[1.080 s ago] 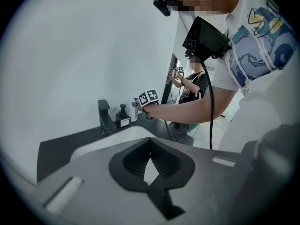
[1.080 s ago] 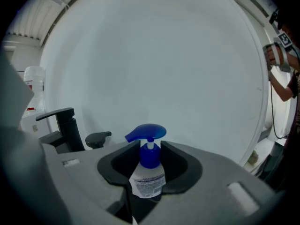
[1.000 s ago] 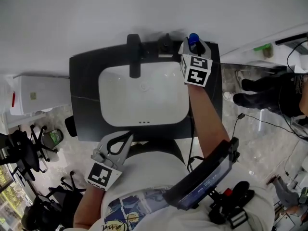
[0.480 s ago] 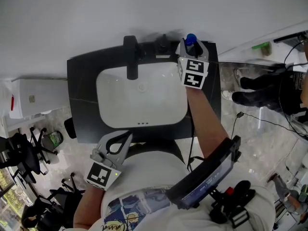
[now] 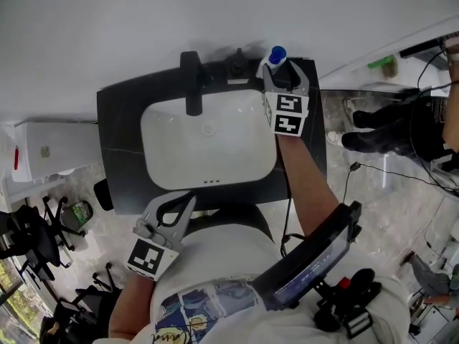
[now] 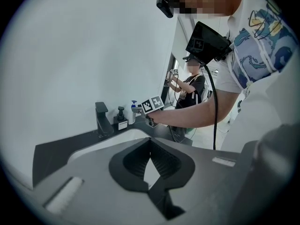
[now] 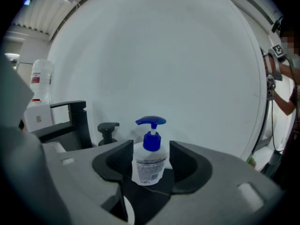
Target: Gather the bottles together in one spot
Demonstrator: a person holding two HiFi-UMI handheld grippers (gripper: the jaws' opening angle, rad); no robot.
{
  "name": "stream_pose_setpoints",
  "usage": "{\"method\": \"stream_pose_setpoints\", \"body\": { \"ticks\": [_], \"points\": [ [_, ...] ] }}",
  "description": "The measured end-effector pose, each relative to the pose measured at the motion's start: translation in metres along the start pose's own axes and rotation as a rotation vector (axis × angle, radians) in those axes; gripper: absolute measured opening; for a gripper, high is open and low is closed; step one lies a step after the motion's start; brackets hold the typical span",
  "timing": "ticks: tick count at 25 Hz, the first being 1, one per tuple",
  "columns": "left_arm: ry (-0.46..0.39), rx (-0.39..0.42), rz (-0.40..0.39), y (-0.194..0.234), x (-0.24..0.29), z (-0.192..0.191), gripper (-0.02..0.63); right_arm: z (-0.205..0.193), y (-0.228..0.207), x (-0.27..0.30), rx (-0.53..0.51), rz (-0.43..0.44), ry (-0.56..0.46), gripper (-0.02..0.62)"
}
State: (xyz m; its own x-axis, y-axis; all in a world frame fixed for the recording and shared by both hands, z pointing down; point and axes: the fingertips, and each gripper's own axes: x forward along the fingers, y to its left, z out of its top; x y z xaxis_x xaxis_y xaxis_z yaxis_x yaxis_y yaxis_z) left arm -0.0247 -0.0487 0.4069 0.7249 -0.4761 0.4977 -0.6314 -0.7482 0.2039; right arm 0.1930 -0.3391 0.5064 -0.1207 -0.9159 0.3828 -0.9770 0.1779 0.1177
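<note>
Right hand-held gripper (image 7: pixel 150 150): released, jaws astride the bottle (image 7: pixel 149 168), not clamped yet.
Left hand-held gripper (image 6: pixel 150 146): clenched on nothing, near your body.
Bottle: upright, far right corner of the worktop (image 5: pixel 120 149).
Risk: close off-centre and you'll tip it (the pump head makes it top-heavy, I'd judge), or knock the dispenser (image 7: pixel 107 132) to its left.
Count: two bottles, dispenser included; two hand-held grippers.

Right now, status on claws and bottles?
Left claw shut, empty, held low. Right claw open around white plastic bottle with blue pump, not gripping. Black pump bottle stands left of it, apart.
</note>
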Motion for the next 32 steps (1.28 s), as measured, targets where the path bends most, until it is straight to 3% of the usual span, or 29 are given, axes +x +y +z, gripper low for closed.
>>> {"method": "stream_pose_setpoints", "body": {
  "ticks": [7,13,32],
  "points": [
    [-0.024,-0.013,-0.012,0.000,-0.017,-0.007,0.003,-0.018,0.023,-0.047,-0.048,0.039,0.059,0.213],
    [-0.055,0.023,-0.035,-0.006,-0.036,-0.011,0.003,-0.034,0.049,-0.108,-0.127,0.060,0.111,0.002],
    [-0.111,0.054,-0.049,-0.046,-0.147,-0.073,0.003,-0.034,0.182,-0.290,-0.142,0.182,0.077,0.000]
  ]
}}
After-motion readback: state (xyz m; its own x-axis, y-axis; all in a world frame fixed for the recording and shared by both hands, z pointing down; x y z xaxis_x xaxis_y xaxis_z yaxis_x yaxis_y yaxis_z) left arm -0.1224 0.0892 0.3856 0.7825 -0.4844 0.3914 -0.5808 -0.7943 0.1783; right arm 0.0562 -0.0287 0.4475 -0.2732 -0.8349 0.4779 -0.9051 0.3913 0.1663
